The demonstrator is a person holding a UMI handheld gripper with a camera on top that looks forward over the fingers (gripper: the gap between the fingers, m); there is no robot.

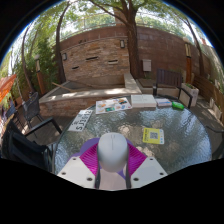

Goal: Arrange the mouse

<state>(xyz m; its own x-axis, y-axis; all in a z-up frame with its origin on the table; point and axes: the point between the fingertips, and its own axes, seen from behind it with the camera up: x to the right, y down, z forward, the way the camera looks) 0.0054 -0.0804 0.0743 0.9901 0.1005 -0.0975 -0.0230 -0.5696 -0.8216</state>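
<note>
A light grey computer mouse (112, 150) sits between my two fingers, its rounded back toward the camera. The magenta pads (90, 157) press against both of its sides, so my gripper (112, 160) is shut on it. The mouse is held above a round glass patio table (175, 140). Its underside and front end are hidden by the fingers.
On the table lie a yellow-green booklet (152, 135), papers and boxes (112, 104), a white box (143, 100) and a green object (178, 104). Dark metal chairs (35, 125) stand at the left. A brick wall (100, 55) and a tree are beyond.
</note>
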